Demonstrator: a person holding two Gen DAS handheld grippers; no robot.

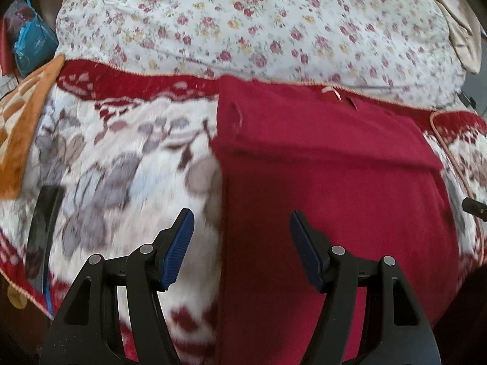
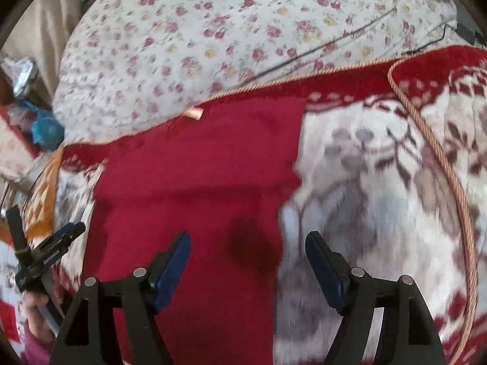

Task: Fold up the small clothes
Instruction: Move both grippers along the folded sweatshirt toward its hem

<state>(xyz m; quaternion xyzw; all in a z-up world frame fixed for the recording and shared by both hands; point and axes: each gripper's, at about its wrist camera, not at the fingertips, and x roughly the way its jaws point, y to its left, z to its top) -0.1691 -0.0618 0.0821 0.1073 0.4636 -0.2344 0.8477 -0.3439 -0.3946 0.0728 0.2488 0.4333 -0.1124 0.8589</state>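
The red garment is laid flat on the patterned blanket for folding, with both grippers' fingers held open and empty.

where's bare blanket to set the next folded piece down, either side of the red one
Bare blanket lies left of the red garment, up to the orange towel. A wider patch runs from its right edge to the corded hem. Behind, the floral quilt crowds close. Both left tongs and right tongs hang open.
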